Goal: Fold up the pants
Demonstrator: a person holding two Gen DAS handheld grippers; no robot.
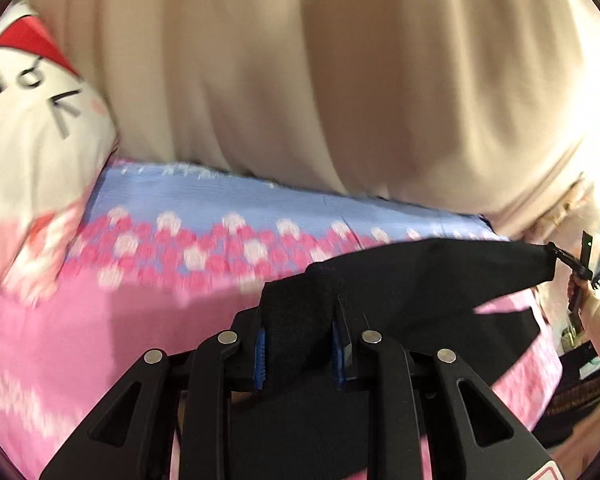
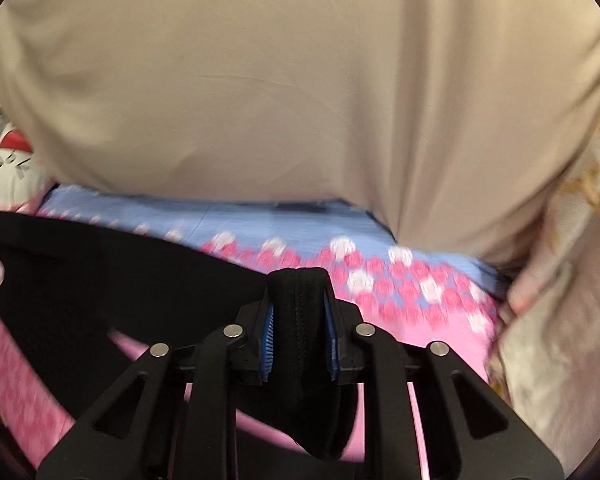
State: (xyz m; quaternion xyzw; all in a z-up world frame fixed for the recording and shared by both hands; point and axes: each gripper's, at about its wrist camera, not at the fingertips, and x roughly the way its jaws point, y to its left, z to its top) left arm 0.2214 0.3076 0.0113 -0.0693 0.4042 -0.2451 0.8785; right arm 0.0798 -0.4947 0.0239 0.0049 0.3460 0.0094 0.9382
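item: pants [image 1: 400, 276], black, soft knit fabric
state: lifted and stretched, not lying flat
pose: upper edge pulled taut between two held ends, cloth [image 2: 112, 276] sagging below it
hold: one bunched end with stitched rows clamped at each side
place: above a pink-and-blue flowered bed cover

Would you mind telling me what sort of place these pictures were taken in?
Most likely a bedroom, on a bed. A pink and blue flowered bedsheet covers the surface, a large beige duvet is heaped behind it, and a white cartoon-face pillow lies at the side.
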